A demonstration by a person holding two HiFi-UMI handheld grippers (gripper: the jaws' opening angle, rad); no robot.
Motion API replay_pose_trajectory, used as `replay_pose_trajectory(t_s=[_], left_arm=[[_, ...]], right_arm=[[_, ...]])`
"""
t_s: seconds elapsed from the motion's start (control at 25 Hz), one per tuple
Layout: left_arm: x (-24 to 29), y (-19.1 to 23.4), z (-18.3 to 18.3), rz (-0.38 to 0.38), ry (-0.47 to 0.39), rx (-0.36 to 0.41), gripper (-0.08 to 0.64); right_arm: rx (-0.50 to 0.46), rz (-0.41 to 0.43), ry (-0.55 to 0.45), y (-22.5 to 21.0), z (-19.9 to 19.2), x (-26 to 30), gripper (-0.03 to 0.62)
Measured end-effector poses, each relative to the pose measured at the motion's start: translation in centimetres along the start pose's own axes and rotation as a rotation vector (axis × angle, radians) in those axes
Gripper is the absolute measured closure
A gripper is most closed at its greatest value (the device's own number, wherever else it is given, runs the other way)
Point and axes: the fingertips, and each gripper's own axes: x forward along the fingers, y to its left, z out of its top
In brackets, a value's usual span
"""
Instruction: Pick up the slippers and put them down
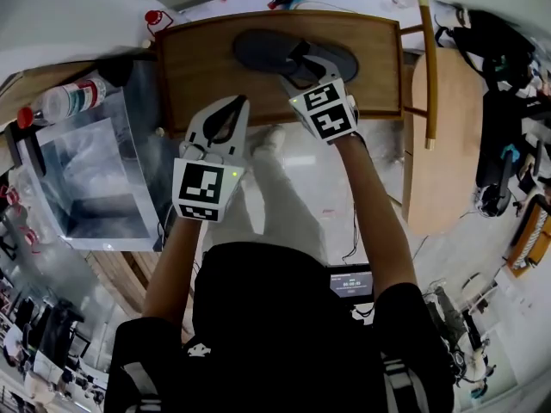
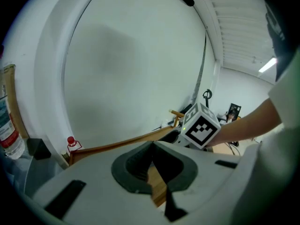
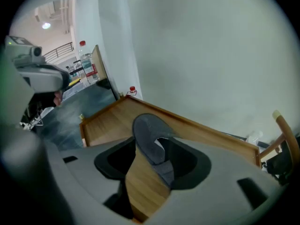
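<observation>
One dark grey slipper point(image 1: 258, 48) lies on a wooden table point(image 1: 198, 67) that has a raised rim. My right gripper point(image 1: 299, 60) hangs low over the slipper's right part. In the right gripper view the slipper point(image 3: 147, 130) sits in the gap of the right gripper point(image 3: 154, 145), whose jaws stand wide and do not press on it. My left gripper point(image 1: 237, 103) hovers at the table's near edge, left of the slipper. Its tips meet in the left gripper view, so the left gripper point(image 2: 152, 146) is shut, with nothing in it.
A small red-capped bottle point(image 1: 153, 17) stands at the table's far left corner by the white wall. To the left are a clear plastic bin point(image 1: 95, 179) and a lying plastic bottle point(image 1: 65, 101). A wooden chair point(image 1: 439, 144) stands to the right.
</observation>
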Motion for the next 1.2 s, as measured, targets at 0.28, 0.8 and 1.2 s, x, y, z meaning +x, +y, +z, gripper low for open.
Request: replay_pose_trajectory(t_s=[0.28, 0.8, 1.2], left_arm=[[0.6, 0.9, -1.8, 0.011, 0.021, -0.022, 0.555], [1.1, 1.1, -2.1, 0.016, 0.036, -0.020, 0.555], [-0.3, 0.3, -0.5, 0.000, 0.028, 0.019, 0.554]], right_arm=[[-0.007, 0.006, 0.072, -0.4, -1.2, 3.9, 0.391], [-0.034, -0.005, 0.111, -1.1, -2.0, 5.3, 0.577], [-0.080, -0.053, 0.060, -0.5, -1.1, 2.3, 0.591]])
